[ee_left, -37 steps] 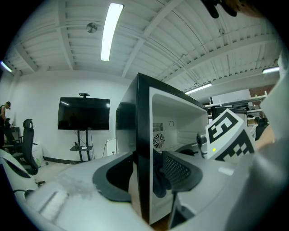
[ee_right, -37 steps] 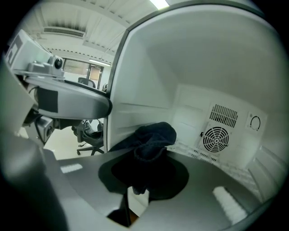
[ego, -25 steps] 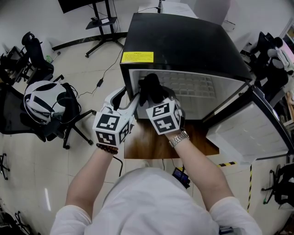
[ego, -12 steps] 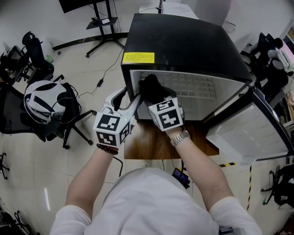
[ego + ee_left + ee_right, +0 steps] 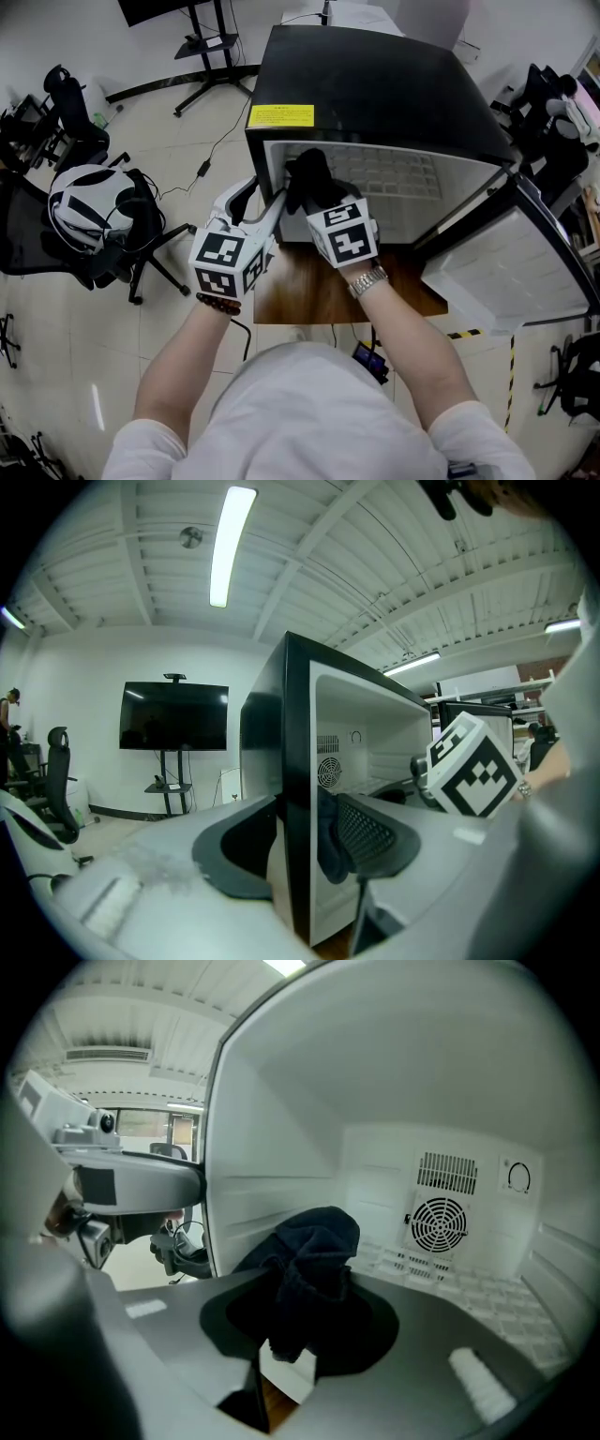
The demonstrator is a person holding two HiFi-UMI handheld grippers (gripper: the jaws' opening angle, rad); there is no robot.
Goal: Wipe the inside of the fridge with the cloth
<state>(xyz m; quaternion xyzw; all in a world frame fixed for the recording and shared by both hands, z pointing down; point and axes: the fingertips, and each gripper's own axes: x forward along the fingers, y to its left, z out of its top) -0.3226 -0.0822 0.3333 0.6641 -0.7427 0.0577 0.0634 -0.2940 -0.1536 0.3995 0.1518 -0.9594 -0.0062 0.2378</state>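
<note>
A small black fridge [image 5: 375, 84] stands with its door open and a white inside. My left gripper [image 5: 267, 202] straddles the front edge of the fridge's left wall [image 5: 298, 761], and its jaws clamp it from both sides. My right gripper [image 5: 314, 192] reaches into the left front of the fridge. Its jaws have just been closing and are shut on a bunched dark cloth [image 5: 314, 1260], which sticks up between them near the left inner wall. A round fan vent [image 5: 439, 1225] shows on the back wall. The cloth [image 5: 309, 173] hides the right fingertips from above.
The fridge door [image 5: 511, 262] hangs open to the right. A wooden tabletop [image 5: 319, 295] carries the fridge. An office chair with a white helmet-like thing [image 5: 89, 211] stands on the floor at left, a screen on a stand [image 5: 173, 717] beyond, more chairs at both sides.
My right gripper has rolled a little, its marker cube tilting, with the cloth still at the fridge's left front. The left gripper has stayed on the wall edge.
</note>
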